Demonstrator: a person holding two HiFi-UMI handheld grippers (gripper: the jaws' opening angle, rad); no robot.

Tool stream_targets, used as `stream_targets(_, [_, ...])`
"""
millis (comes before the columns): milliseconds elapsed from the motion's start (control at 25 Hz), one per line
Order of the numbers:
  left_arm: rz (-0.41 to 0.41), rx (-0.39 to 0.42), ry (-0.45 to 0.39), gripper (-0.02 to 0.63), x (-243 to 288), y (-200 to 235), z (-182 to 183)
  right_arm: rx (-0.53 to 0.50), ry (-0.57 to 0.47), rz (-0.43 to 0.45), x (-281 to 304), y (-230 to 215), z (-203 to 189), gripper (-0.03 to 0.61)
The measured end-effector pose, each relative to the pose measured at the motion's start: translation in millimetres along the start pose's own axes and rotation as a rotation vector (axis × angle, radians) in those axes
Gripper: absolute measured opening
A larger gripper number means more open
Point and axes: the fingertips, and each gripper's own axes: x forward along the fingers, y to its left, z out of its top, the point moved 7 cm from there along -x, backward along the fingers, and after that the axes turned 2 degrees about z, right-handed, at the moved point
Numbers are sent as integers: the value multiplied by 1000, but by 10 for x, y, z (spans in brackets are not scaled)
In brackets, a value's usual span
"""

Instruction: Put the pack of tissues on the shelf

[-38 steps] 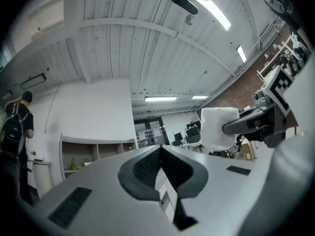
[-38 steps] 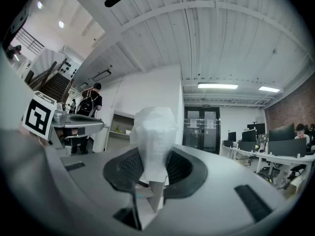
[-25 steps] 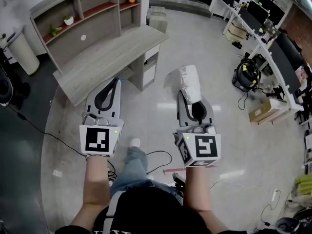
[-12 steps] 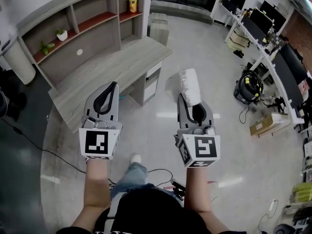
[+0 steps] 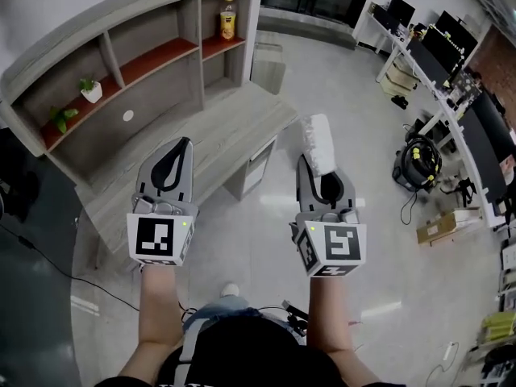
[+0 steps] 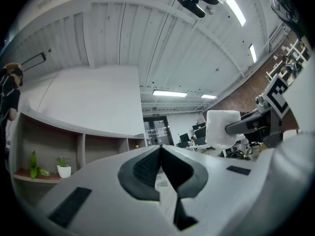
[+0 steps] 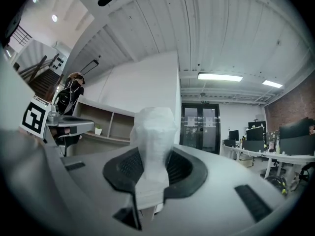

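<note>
A pale glossy floor (image 5: 387, 240) is taking up most of the head view. At the upper left, a grey wooden shelf unit (image 5: 153, 51) with red boards is standing behind a long grey desk (image 5: 201, 147) that is joined to it. A row of office desks (image 5: 451, 55) with monitors is running along the right edge.

The person is holding both grippers out in front, side by side and well apart. The left gripper (image 5: 184, 141) is pointing towards the desk. Its two jaws are meeting at the tips and nothing is sitting between them. The right gripper (image 5: 316, 172) is hanging over the bare floor, to the right of the desk's end. Its jaws are standing partly apart and are pressing on the pack of tissues (image 5: 319, 142) from both sides. The white, soft pack is sticking out well past the jaw tips and is pinched narrow where the pads are squeezing it. It is in the air, touching neither the desk nor the shelf unit.

Near the office desks a vacuum cleaner (image 5: 423, 158) is standing on the floor, with a cardboard box (image 5: 439, 224) lying a little below it in the view. A bottle (image 5: 229, 18) with yellow content is standing in the upper right compartment of the shelf unit. A small plant in a white pot (image 5: 90, 90) is sitting on the red board further left, and a second green plant (image 5: 59, 119) is beside it.
</note>
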Motion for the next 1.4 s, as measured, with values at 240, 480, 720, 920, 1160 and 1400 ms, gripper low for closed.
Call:
stream_targets(240, [1,-21,-1,11,409,269,-235,-11,28,10,543,-14,-112,109])
stream_targets(480, [21,-17,-1,11,631,422,-345,-23,26,33,922,-68,-125,109])
stream_targets(720, [55,-1,12,11,850,553,-456,-20,14,75,1308,-129,-185,109])
stream_targets(920, [92,15,22,11,1131,641,-560,-11,4,115,1700,-267,-261,109])
stream_targets(1160, [134,43,37,11,1621,759,-682,20,-28,157,2334,-534,-268,109])
stream_targets(1400, [194,55,74,11,2227,891,-793,47,-47,233,3131,-792,-314,109])
